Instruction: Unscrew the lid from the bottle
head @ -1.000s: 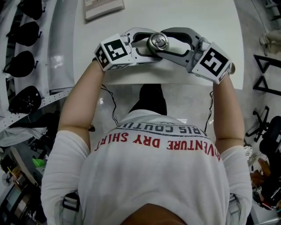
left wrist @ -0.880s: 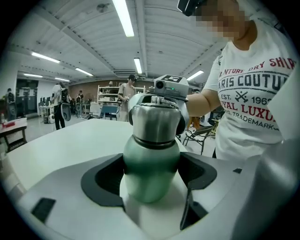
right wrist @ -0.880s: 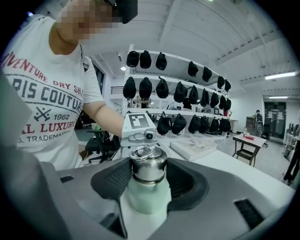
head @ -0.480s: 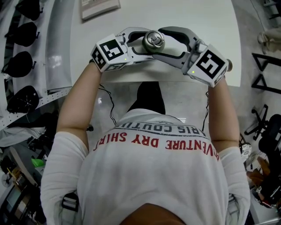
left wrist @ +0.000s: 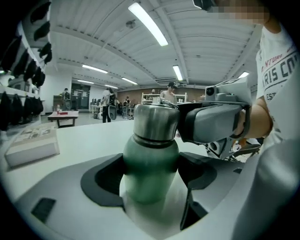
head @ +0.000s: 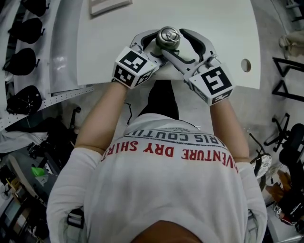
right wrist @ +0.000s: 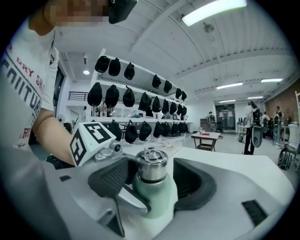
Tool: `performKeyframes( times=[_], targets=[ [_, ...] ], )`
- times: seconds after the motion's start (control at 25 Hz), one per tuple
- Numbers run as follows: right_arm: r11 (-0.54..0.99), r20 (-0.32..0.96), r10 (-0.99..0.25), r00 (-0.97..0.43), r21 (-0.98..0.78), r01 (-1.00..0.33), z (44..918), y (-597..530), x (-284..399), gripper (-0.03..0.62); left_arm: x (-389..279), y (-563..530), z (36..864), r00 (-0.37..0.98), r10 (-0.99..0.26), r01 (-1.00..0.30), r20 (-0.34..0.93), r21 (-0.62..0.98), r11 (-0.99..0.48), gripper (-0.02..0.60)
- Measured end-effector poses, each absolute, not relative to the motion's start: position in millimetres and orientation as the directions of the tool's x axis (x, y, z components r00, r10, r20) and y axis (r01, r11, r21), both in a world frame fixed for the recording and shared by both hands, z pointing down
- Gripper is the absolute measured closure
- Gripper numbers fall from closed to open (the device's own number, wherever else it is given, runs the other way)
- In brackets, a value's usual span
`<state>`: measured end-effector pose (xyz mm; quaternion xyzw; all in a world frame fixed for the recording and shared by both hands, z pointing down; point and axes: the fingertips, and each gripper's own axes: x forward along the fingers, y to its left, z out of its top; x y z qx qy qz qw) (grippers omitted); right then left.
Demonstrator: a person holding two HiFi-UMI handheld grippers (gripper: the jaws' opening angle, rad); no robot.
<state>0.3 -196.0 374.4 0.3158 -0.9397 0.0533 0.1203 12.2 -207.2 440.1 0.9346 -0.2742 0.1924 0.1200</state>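
Note:
A green bottle (left wrist: 150,164) with a steel lid (head: 168,36) stands upright near the front edge of the white table (head: 213,28). My left gripper (head: 154,43) comes in from the left and is shut on the bottle's green body (right wrist: 154,199), with both pads pressed against it. My right gripper (head: 178,43) comes in from the right at lid height. Its jaws stand open around the lid (right wrist: 151,171), and a gap shows between the lid and the far pad. The right gripper's body (left wrist: 213,122) sits just beside the lid in the left gripper view.
A flat box or book (head: 109,5) lies at the table's far left. A round hole (head: 245,65) is in the table at the right. Dark caps hang on a rack (head: 23,57) to the left. People and tables stand far off across the room.
Both grippers have swung round the bottle, cubes drawing nearer the person and closer together. The right gripper's jaws have widened off the lid. The bottle has shifted slightly away.

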Motion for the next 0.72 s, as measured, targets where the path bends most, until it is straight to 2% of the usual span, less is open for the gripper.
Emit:
performKeyframes(
  times=[0.28,0.44,0.72],
  targets=[
    [0.731,0.273,-0.654,-0.706,-0.011,-0.682,379.1,-204.3,2.1,0.307,9.3,-211.7,441.2,0.673,-0.609,-0.706,0.420,0.118,-0.698,0.215],
    [0.733,0.279,-0.660,-0.698,0.035,-0.679,378.0,-202.2,-1.2,0.312,10.5,-212.0,439.5,0.643,-0.643,-0.738,0.416,0.114,-0.665,0.215],
    [0.724,0.290,-0.670,-0.683,0.054,-0.688,379.6,-204.6,-5.0,0.361,10.2,-212.1,439.7,0.632,-0.658,-0.751,0.409,0.116,-0.650,0.215]
  ],
)
